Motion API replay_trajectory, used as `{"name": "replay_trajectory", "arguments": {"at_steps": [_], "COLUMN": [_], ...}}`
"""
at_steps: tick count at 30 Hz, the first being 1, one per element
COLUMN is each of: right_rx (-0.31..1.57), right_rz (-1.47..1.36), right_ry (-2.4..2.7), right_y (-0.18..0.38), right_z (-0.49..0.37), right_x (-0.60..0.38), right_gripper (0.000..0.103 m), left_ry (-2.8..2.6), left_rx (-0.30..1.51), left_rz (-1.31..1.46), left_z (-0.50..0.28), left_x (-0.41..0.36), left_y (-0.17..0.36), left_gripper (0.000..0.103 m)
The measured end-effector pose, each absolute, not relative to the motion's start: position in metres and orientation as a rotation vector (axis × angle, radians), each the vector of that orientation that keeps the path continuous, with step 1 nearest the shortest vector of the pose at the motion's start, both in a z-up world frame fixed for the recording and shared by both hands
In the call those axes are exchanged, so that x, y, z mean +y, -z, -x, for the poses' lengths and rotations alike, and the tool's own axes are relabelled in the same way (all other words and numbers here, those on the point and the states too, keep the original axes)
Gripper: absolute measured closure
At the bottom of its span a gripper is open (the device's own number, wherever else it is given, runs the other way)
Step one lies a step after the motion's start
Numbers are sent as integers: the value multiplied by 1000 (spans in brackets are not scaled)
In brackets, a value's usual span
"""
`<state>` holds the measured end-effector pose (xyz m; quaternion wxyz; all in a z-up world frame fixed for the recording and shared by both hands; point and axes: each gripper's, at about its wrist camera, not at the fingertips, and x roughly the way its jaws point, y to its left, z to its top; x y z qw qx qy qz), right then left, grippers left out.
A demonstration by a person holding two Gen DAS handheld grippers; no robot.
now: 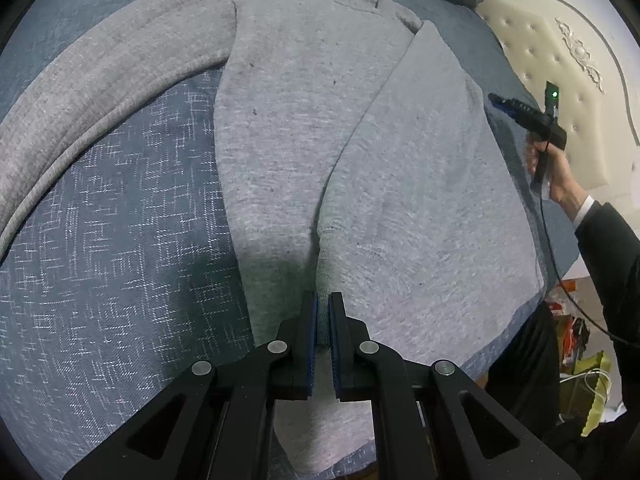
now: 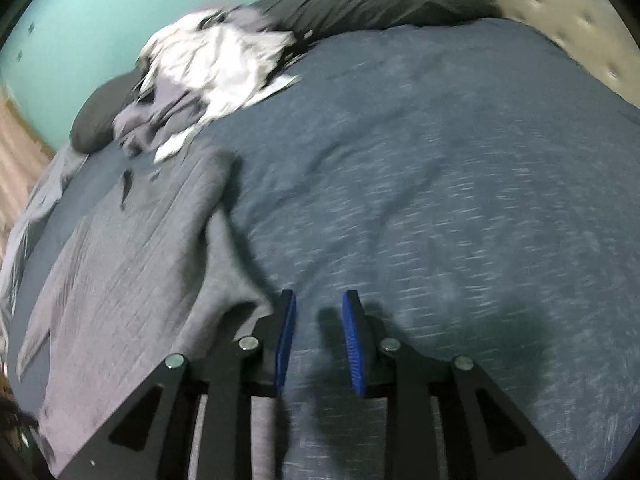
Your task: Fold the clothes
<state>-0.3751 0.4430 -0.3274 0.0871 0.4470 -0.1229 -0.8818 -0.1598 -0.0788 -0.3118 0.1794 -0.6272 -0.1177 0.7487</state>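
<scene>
Grey knit sweater (image 1: 304,128) spread flat on blue bedspread (image 1: 120,240) — soft, limp, light; left gripper (image 1: 323,312) clamped on folded-in sleeve cuff (image 1: 323,280), right gripper (image 2: 318,308) parted, empty — best gripped at hems, cuffs.

A matt grey knit sweater (image 1: 304,128) lies on a blue woven cloth bedspread (image 1: 120,216) beside a glossy tufted headboard (image 1: 560,60).

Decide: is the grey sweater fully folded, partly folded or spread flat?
Partly folded: the sweater has one side turned over its middle, the other sleeve still spread.
</scene>
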Motion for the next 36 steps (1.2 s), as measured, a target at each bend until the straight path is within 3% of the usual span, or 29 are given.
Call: {"name": "replay_trajectory", "arguments": {"at_steps": [4, 5, 11, 13, 14, 16, 20, 27, 36], "right_rx": [-359, -310, 12, 78, 100, 109, -183, -710, -774], "right_rz": [-1259, -1276, -1358, -1375, -1383, -1383, -1313, -1432, -1392], "right_ry": [2576, 2547, 2486, 2487, 2487, 2500, 2575, 2508, 2466], "right_y": [316, 316, 327, 333, 335, 336, 324, 354, 354], "right_z": [388, 393, 412, 416, 417, 418, 417, 421, 420], "right_x": [426, 415, 357, 348, 346, 345, 376, 421, 426], "right_gripper": [74, 70, 69, 78, 93, 98, 99, 99, 97], "left_ry": [-2116, -2116, -2110, -2107, -2106, -2105, -2100, -2102, -2177], "left_rx": [-330, -327, -328, -328, -326, -318, -323, -315, -334], "left_rz": [1781, 1782, 1784, 1785, 1785, 1786, 1786, 1789, 1779], "left_z": [164, 164, 169, 171, 172, 174, 178, 183, 191], "left_x": [-73, -72, -72, -73, -73, -73, -72, -69, -84], "left_y": [311, 311, 310, 311, 311, 311, 312, 309, 303], "left_gripper": [97, 97, 97, 97, 97, 97, 97, 97, 95]}}
